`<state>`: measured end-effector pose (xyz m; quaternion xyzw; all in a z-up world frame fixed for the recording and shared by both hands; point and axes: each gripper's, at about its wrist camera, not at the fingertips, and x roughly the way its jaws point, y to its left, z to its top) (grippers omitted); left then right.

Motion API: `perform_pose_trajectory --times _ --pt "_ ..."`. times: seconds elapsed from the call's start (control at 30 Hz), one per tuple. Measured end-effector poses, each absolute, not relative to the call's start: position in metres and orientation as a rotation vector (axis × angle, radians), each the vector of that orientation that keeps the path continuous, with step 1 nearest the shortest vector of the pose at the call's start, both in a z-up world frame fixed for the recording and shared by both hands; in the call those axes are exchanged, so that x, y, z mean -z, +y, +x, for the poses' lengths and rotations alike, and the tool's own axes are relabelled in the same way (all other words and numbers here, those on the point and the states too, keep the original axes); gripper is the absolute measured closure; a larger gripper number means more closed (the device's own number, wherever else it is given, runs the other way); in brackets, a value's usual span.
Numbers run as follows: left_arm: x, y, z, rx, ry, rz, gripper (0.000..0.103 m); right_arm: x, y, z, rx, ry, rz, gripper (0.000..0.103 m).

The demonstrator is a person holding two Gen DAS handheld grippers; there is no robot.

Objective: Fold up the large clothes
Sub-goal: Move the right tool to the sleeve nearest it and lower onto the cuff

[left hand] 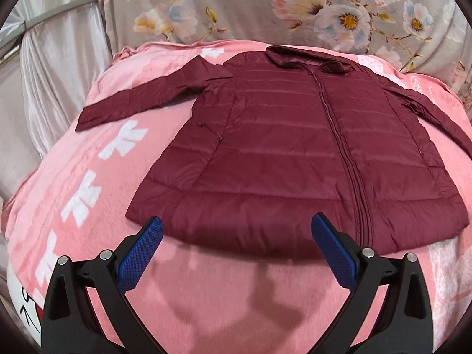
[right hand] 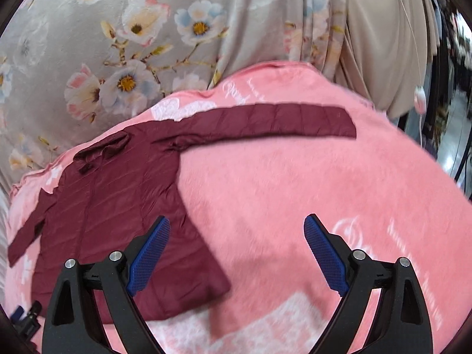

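Nearest the lens in the left wrist view, the left gripper [left hand: 236,236] hangs with its black arms and blue ribbed pads spread wide, jaws apart and holding nothing, just short of the hem of the dark red quilted zip-up jacket [left hand: 295,153]. The right gripper [right hand: 237,242] is likewise spread and empty, poised above bare blanket just beside the jacket's lower right corner (its left pad overlaps the fabric in the picture, though whether it touches I cannot tell). The jacket lies flat, front up and zipped, on the fuzzy pink blanket with white motifs [left hand: 206,295], collar at the far side, hem toward the grippers. Its left sleeve [left hand: 141,100] angles out over the blanket, and the right sleeve [right hand: 265,124] stretches straight out sideways. As I judge it, folding has not begun: the garment is only spread out, so both sleeves and the body are left to fold. The blanket seems to cover a bed, and behind hangs a grey cloth printed with pale flowers [right hand: 132,44], with plain beige drapery [right hand: 383,44] at the right.
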<state>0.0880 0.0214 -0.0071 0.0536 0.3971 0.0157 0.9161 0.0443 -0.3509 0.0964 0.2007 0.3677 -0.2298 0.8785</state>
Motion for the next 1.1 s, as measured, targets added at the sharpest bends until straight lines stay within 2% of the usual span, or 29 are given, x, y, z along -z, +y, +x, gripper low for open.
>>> perform_pose_trajectory --times 0.1,0.43,0.8,0.87,0.93,1.0,1.07,1.1 --pt "0.009 0.016 0.096 -0.021 0.812 0.110 0.005 -0.089 -0.379 0.055 0.475 0.755 0.477 0.012" --pt "0.012 0.006 0.130 -0.007 0.845 0.092 0.005 -0.018 -0.555 0.091 0.725 0.719 0.779 0.013" --pt "0.023 -0.008 0.166 -0.056 0.874 0.125 0.005 0.022 -0.640 0.107 0.869 0.649 0.967 0.014" --pt "0.023 -0.009 0.170 -0.055 0.876 0.126 0.005 0.032 -0.650 0.106 0.874 0.640 1.035 0.023" --pt "0.024 -0.011 0.173 -0.055 0.875 0.134 0.005 0.039 -0.658 0.105 0.898 0.609 1.088 0.026" --pt "0.025 -0.012 0.175 -0.054 0.875 0.137 0.005 0.038 -0.661 0.108 0.923 0.600 1.076 0.035" --pt "0.025 -0.011 0.177 -0.053 0.875 0.140 0.005 0.038 -0.664 0.113 0.917 0.603 1.079 0.057" --pt "0.025 -0.011 0.179 -0.054 0.874 0.140 0.005 0.038 -0.667 0.117 0.905 0.596 1.095 0.065"
